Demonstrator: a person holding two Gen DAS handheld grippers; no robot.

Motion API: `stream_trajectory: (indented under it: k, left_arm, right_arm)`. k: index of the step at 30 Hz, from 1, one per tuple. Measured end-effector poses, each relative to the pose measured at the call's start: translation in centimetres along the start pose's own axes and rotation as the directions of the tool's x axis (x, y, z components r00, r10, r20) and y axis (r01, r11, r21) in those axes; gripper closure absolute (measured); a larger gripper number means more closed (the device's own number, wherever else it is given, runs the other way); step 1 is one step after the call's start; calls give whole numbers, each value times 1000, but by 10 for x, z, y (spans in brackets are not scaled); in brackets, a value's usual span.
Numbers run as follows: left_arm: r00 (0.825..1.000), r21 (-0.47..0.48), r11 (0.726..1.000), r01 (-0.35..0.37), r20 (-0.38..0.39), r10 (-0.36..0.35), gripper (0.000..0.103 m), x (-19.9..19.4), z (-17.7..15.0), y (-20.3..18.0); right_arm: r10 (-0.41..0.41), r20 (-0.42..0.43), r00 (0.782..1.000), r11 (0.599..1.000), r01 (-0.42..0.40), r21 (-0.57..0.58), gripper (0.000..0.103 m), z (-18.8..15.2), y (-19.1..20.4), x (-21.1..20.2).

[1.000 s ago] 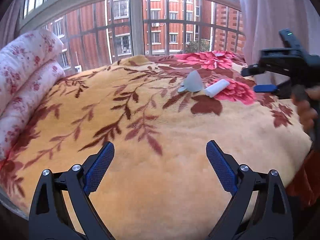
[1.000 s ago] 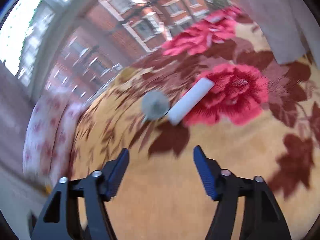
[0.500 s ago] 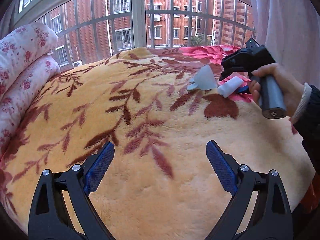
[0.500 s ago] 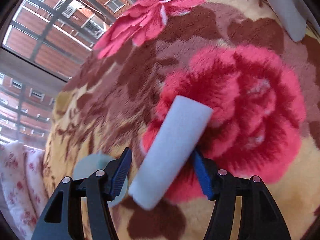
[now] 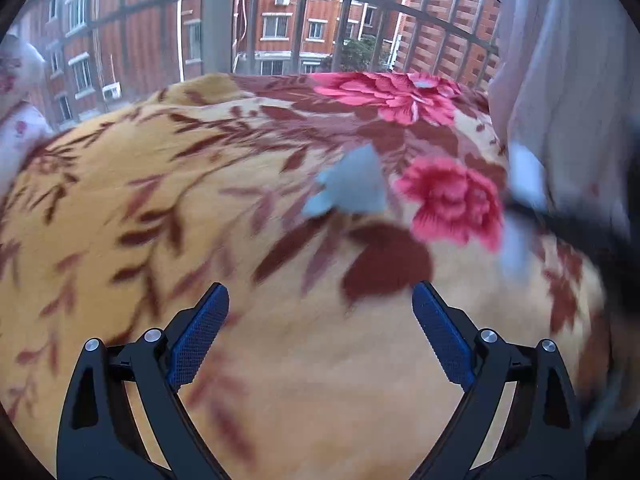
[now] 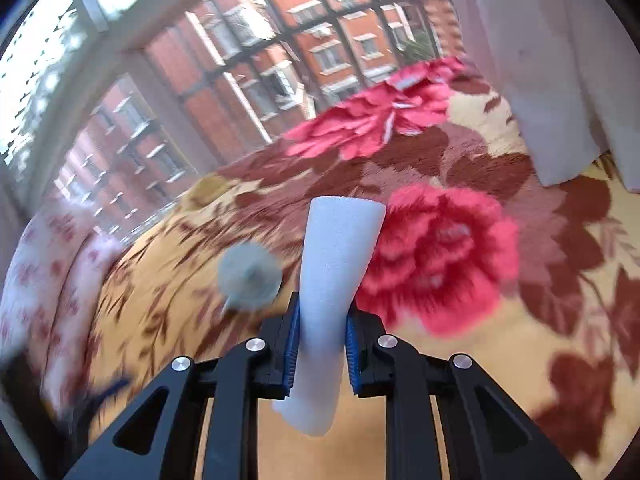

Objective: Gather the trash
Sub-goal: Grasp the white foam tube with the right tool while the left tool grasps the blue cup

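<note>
A white foam tube [image 6: 340, 264] stands up between the blue pads of my right gripper [image 6: 320, 316], clear of the blanket. The jaws are closing and the pads pinch the tube near its lower end. A grey funnel-shaped piece [image 6: 248, 276] lies on the blanket just left of that gripper. In the left wrist view the grey piece [image 5: 348, 188] sits ahead and slightly right of my left gripper [image 5: 320, 304], which is open with only blanket between its fingers. At that view's right edge the tube [image 5: 524, 176] and the right gripper [image 5: 580, 236] are a blur.
A yellow blanket [image 5: 200, 208] with red flowers covers the bed. A rolled floral quilt [image 6: 52, 264] lies along its left side. A barred window [image 5: 280, 20] is behind the bed, and a pale curtain [image 6: 540, 60] hangs at the right.
The right gripper's jaws closed on the foam tube and lifted it off the red flower. The left gripper moved closer to the grey piece, which now appears larger.
</note>
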State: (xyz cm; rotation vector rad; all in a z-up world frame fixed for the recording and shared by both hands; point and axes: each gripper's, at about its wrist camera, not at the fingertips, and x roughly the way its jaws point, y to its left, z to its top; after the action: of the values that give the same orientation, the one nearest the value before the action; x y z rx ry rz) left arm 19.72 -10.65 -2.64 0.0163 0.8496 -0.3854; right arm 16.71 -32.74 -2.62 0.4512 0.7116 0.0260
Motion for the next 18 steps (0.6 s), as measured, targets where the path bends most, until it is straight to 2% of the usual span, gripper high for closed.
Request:
stream_trajectory:
  k: [4, 8, 12, 13, 14, 15, 16, 18]
  left_arm:
    - [1000, -33, 999, -6, -18, 5, 12, 36, 33, -14]
    - [993, -29, 993, -112, -37, 111, 12, 74, 53, -20]
    - [987, -18, 987, -158, -25, 157, 13, 95, 62, -21]
    - [986, -10, 986, -169, -3, 169, 27, 97, 64, -21]
    - [985, 10, 985, -171, 6, 171, 67, 100, 66, -22]
    - [986, 34, 986, -162, -27, 163, 83, 109, 68, -24]
    - [982, 38, 982, -183, -35, 185, 87, 112, 69, -23]
    - [978, 51, 977, -206, -15, 207, 88, 111, 68, -23]
  right_arm:
    - [51, 14, 999, 998, -50, -36, 83, -40, -9, -35]
    - [64, 18, 998, 997, -63, -45, 82, -63, -19, -50]
    - [49, 36, 998, 996, -46, -73, 82, -73, -22, -55]
    - [49, 36, 998, 996, -46, -80, 82, -76, -22, -55]
    - [50, 36, 998, 996, -47, -79, 82, -77, -23, -54]
    - [58, 30, 998, 995, -56, -79, 82, -79, -22, -52]
    - [64, 25, 998, 995, -62, -77, 82, -81, -22, -51]
    - [73, 22, 997, 995, -72, -69, 82, -85, -21, -49]
